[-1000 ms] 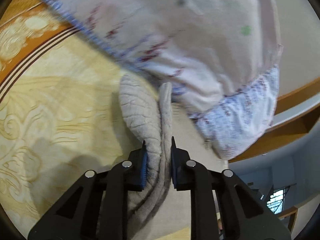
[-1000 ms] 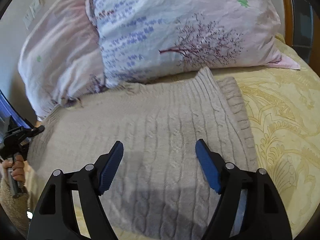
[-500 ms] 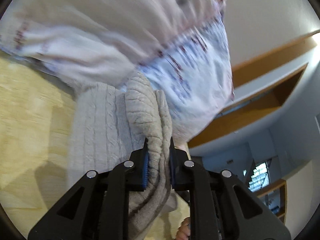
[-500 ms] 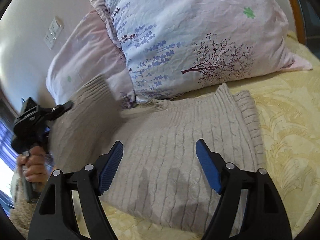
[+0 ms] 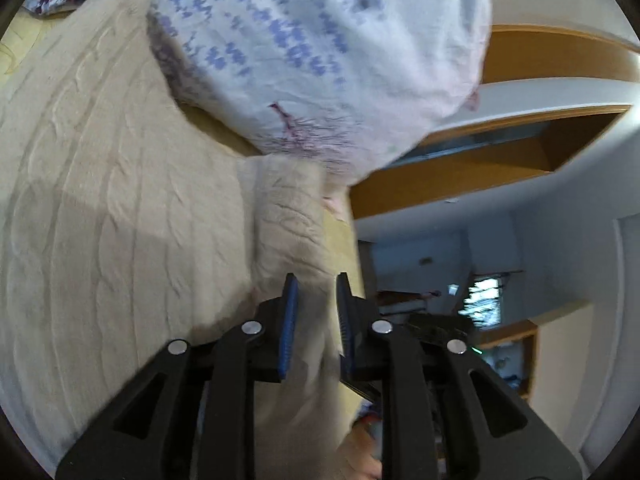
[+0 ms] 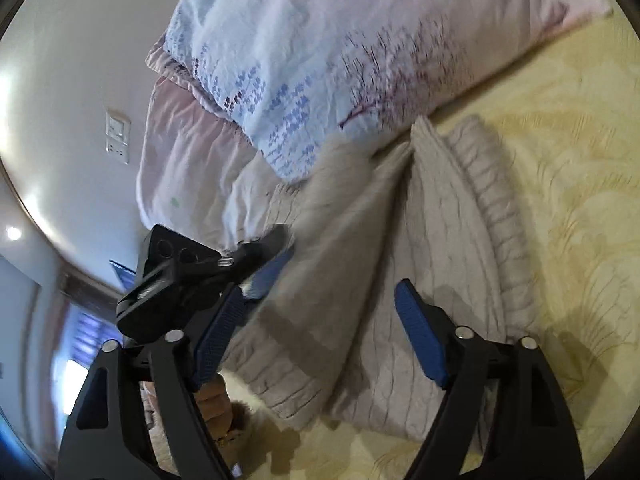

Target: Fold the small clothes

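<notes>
Floral pillow (image 6: 340, 52) atop pink pillow (image 6: 180, 152), yellow patterned bedspread (image 6: 580, 168), wall switch (image 6: 118, 136), wood shelf (image 5: 500, 160)

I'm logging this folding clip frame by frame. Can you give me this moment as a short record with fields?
garment: beige knitted sweater, lying on yellow bedspread
left gripper: shut on a sweater edge, lifted over the body
right gripper: open, above the sweater, holding nothing
behind: floral pillow touching the sweater's far end
fold: partly done
</notes>
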Demonstrator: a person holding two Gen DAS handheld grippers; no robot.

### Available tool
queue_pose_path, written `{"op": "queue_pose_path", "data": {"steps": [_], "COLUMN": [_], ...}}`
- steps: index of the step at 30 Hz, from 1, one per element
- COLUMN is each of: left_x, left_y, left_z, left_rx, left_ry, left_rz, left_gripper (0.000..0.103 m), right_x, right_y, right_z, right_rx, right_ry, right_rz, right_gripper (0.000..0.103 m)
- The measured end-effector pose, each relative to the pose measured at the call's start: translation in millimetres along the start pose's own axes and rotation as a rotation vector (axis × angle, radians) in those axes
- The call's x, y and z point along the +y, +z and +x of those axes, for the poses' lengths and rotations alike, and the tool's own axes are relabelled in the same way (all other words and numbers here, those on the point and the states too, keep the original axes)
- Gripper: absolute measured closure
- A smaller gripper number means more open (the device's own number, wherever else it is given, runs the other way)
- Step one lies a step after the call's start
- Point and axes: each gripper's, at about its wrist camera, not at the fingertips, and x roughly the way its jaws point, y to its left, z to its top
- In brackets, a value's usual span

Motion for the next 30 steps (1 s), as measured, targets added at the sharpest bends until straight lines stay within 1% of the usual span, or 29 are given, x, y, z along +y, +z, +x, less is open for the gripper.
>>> {"op": "queue_pose_path", "data": {"steps": [2, 3, 4, 5, 6, 7, 8, 10, 11, 12, 14, 17, 19, 20, 22, 23, 24, 25, 28, 30], "left_x": [-5, -9, -10, -11, -9, -7, -3, 10, 17, 24, 36, 48, 52, 53, 53, 54, 54, 53, 52, 49], "left_y": [-2, -2, -3, -3, -1, 1, 1, 1, 3, 4, 5, 14, 14, 13, 12, 12, 11, 9, 1, -2], "left_z": [-21, -38, -49, -61, -71, -80, -85, -95, -99, -101, -101, -90, -84, -82, -76, -73, -70, -68, -67, -65], "left_rx": [-0.031, -0.067, -0.088, -0.113, -0.133, -0.156, -0.174, -0.201, -0.202, -0.198, -0.182, -0.157, -0.132, -0.121, -0.106, -0.1, -0.091, -0.085, -0.073, -0.067], "left_ry": [-0.015, 0.002, 0.03, 0.076, 0.127, 0.197, 0.251, 0.356, 0.382, 0.395, 0.398, 0.412, 0.39, 0.383, 0.374, 0.372, 0.369, 0.365, 0.359, 0.353], "left_rz": [0.015, 0.049, 0.072, 0.093, 0.108, 0.122, 0.131, 0.138, 0.124, 0.104, 0.068, 0.058, 0.047, 0.045, 0.043, 0.043, 0.039, 0.038, 0.043, 0.054], "left_gripper": [0.05, 0.046, 0.045, 0.042, 0.042, 0.042, 0.042, 0.042, 0.042, 0.042, 0.042, 0.041, 0.038, 0.036, 0.035, 0.034, 0.032, 0.032, 0.032, 0.03], "right_x": [-7, -12, -16, -19, -24, -25, -27, -27, -25, -24, -23, -23, -24, -22, -19, -19, -16, -13, 10, 32], "right_y": [2, 4, 5, 5, 6, 7, 9, 14, 16, 20, 24, 29, 30, 29, 28, 27, 26, 25, 24, 22], "right_z": [2, 4, 5, 4, 3, 2, 1, 2, 5, 9, 16, 23, 29, 32, 36, 35, 35, 33, 23, 9], "right_rx": [0.018, 0.031, 0.037, 0.038, 0.034, 0.028, 0.019, 0.012, 0.016, 0.023, 0.024, 0.015, 0.022, 0.023, 0.02, 0.018, 0.005, -0.012, -0.088, -0.152], "right_ry": [0.03, 0.052, 0.066, 0.071, 0.074, 0.073, 0.061, 0.024, -0.002, -0.032, -0.092, -0.144, -0.176, -0.2, -0.248, -0.246, -0.233, -0.247, -0.298, -0.337], "right_rz": [0.041, 0.076, 0.103, 0.12, 0.144, 0.152, 0.155, 0.142, 0.132, 0.118, 0.098, 0.081, 0.078, 0.068, 0.028, 0.016, -0.001, -0.024, -0.152, -0.253], "right_gripper": [0.02, 0.019, 0.019, 0.019, 0.019, 0.019, 0.02, 0.027, 0.033, 0.036, 0.041, 0.048, 0.049, 0.053, 0.069, 0.081, 0.083, 0.084, 0.086, 0.087]}}
